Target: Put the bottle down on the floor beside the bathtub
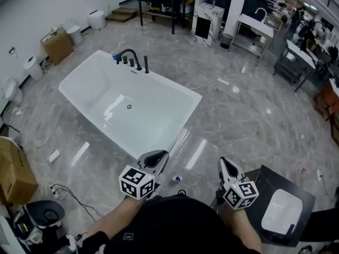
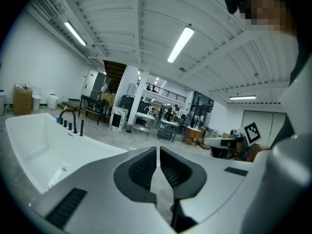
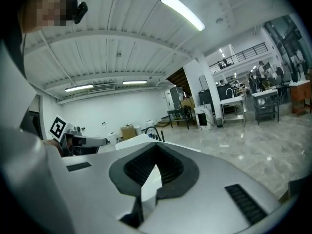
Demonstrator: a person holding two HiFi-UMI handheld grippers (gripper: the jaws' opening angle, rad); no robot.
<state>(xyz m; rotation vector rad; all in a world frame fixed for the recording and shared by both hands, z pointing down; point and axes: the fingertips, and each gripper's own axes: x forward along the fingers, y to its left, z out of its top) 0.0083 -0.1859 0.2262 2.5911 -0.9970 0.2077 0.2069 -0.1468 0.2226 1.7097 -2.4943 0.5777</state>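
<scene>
A small bottle (image 1: 177, 178) with a blue top rests on the grey floor just off the near corner of the white bathtub (image 1: 159, 118). It lies low between my two grippers, which are both held above it. My left gripper (image 1: 159, 154) is shut with nothing in it, its tips over the tub's near corner. My right gripper (image 1: 224, 161) is also shut and empty, to the right of the bottle. The left gripper view shows closed jaws (image 2: 157, 151) with the bathtub (image 2: 34, 140) beyond. The right gripper view shows closed jaws (image 3: 156, 148) pointing across the room.
A black faucet (image 1: 129, 57) stands on the tub's far rim. A black stand with a white basin (image 1: 280, 208) sits at the lower right. Cardboard boxes (image 1: 13, 171) and cables (image 1: 63, 192) lie at the left. Tables and racks (image 1: 254, 30) fill the back.
</scene>
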